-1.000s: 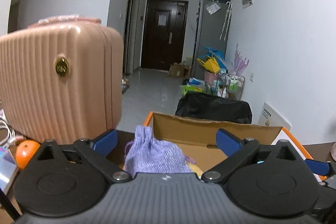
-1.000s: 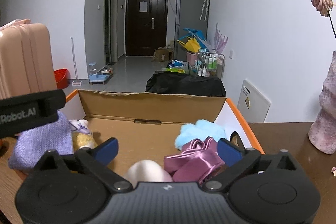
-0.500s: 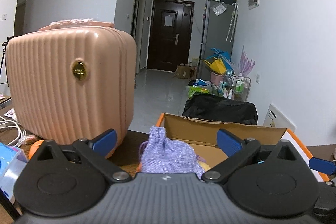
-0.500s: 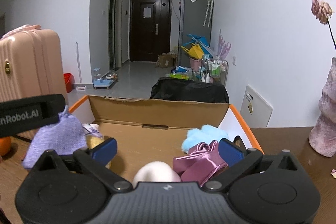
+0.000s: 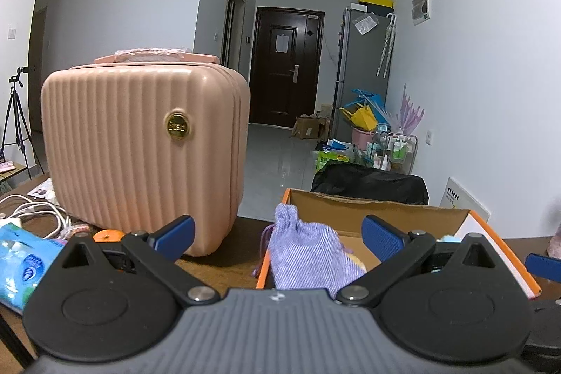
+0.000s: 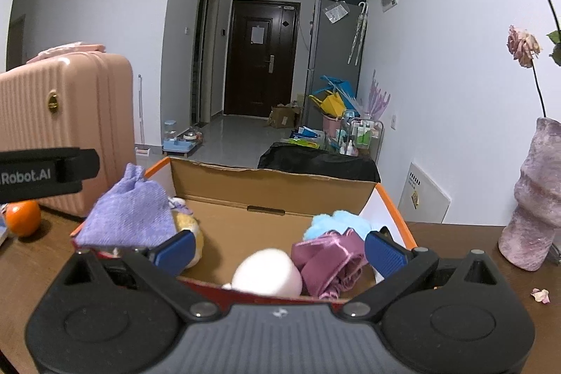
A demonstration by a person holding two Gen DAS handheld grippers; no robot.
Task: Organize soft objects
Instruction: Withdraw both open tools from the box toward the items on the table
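Now one cardboard box point(image 6: 273, 188) sits on the counter point(image 6: 455, 255), holding five soft things: one lilac drawstring pouch point(image 6: 129, 212) draped on its left rim, one yellow plush point(image 6: 187, 226), one white puff point(image 6: 266, 276), one mauve satin cloth point(image 6: 329, 260), one blue fluffy piece point(image 6: 336, 223). Both the left tool point(image 5: 277, 235) and right tool point(image 6: 278, 249) gape, empty. Since a second ago both have drawn back; the pink suitcase point(image 5: 140, 142) shows fully.
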